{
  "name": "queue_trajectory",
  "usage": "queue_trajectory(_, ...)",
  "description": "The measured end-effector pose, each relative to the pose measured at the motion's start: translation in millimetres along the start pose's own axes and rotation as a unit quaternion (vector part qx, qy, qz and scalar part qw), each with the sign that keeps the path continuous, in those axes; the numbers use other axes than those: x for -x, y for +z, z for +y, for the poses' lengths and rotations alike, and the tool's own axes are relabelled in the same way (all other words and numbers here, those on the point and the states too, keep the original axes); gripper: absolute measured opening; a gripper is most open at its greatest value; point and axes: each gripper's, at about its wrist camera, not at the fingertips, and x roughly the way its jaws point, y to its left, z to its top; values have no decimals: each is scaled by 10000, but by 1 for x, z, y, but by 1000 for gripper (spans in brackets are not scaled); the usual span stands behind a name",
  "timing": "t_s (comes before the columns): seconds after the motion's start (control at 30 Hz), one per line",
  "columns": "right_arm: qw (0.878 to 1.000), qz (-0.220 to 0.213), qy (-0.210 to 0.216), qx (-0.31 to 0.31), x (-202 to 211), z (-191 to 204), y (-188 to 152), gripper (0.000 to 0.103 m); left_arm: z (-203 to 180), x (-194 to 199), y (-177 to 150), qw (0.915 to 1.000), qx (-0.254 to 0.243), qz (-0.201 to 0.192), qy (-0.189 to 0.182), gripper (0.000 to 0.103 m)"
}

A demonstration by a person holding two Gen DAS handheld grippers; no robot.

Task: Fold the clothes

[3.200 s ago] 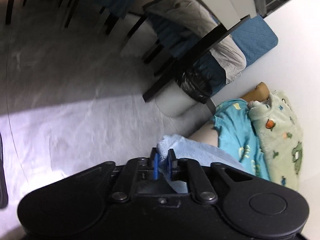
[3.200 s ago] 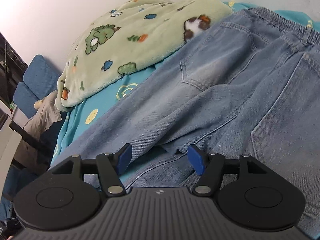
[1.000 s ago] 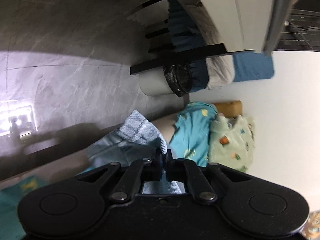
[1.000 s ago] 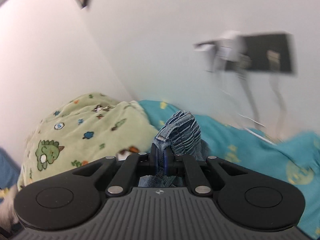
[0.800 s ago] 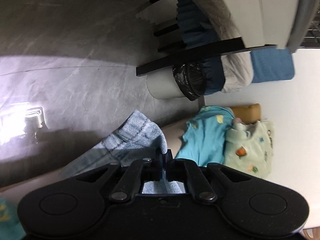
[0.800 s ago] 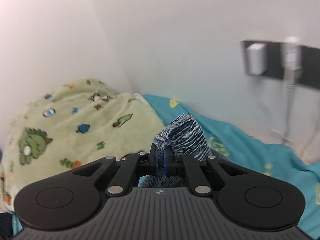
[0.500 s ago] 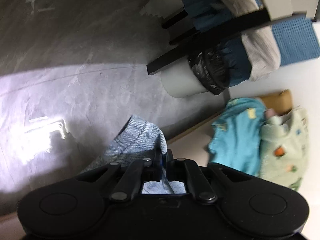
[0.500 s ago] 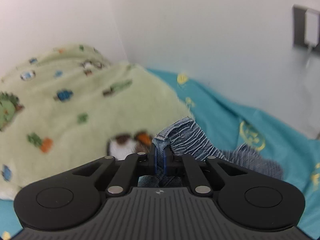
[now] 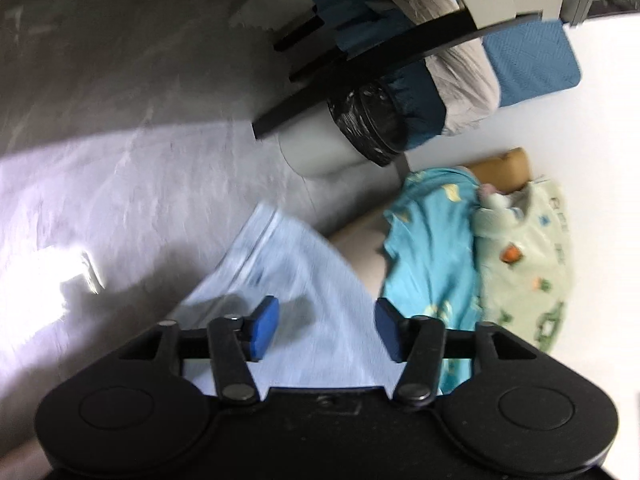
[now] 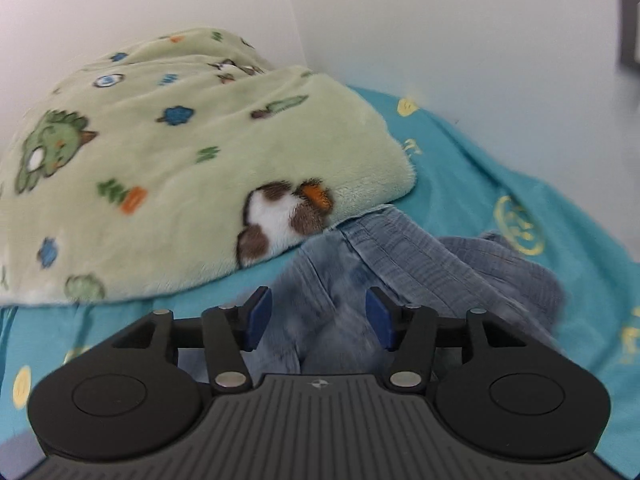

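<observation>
I'm opening both grippers, left gripper and right gripper releasing the jeans; next, regrip to fold.

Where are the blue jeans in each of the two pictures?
Left wrist view: the jeans lie bottom centre, pale and blurred, past the left gripper.
Right wrist view: they lie low, centre to right, on the teal sheet.
Shared landmark: the green dinosaur blanket, right edge in the left view, upper left in the right view.
</observation>
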Motion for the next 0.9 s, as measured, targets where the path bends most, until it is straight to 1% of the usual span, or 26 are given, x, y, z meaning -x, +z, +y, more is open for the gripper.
queue_trajectory(0.03, 10000, -2, 26, 40, 13, -1, -6, 57, 11, 7, -5, 9996, 241, 148, -22, 59)
queue_trajectory(0.07, 10000, 1, 57, 74, 25, -1, -13, 58, 22, 14, -12, 9981, 520, 299, -129, 59)
queue_trajectory(0.1, 9999, 20, 79, 104, 38, -2, -20, 58, 32, 20, -21, 9960, 714, 449, -307, 62)
queue_trajectory(0.17, 9998, 84, 105, 137, 62, -2, -37, 58, 46, 26, -37, 9926, 836, 679, -567, 67)
queue_trajectory(0.23, 9997, 160, 166, 91, 83, -2, -53, 58, 60, 22, -48, 9903, 1013, 797, -525, 68)
queue_trajectory(0.3, 9993, 214, 303, -5, 102, -3, -67, 58, 73, 11, -51, 9863, 1299, 879, -502, 67)
queue_trajectory(0.33, 9991, 215, 365, -41, 111, -1, -73, 58, 79, 5, -50, 9846, 1431, 862, -514, 67)
queue_trajectory(0.4, 9985, 226, 479, -113, 126, -1, -84, 58, 86, -1, -47, 9821, 1644, 629, -675, 67)
queue_trajectory(0.53, 9971, 241, 686, -235, 147, 2, -102, 60, 80, -20, -34, 9823, 1693, 422, -683, 68)
queue_trajectory(0.57, 9965, 265, 746, -259, 149, 3, -107, 60, 78, -27, -31, 9839, 1620, 363, -661, 68)
queue_trajectory(0.67, 9941, 418, 867, -499, 148, 3, -124, 60, 80, -45, -21, 9840, 1620, 266, -693, 69)
queue_trajectory(0.77, 9892, 583, 999, -901, 140, 4, -137, 60, 83, -66, -10, 9856, 1544, 331, -610, 69)
queue_trajectory(0.83, 9892, 615, 956, -925, 136, 9, -145, 60, 85, -73, -4, 9846, 1597, 354, -610, 66)
queue_trajectory(0.9, 9932, 533, 735, -731, 134, 16, -150, 60, 83, -76, -2, 9859, 1505, 319, -656, 54)
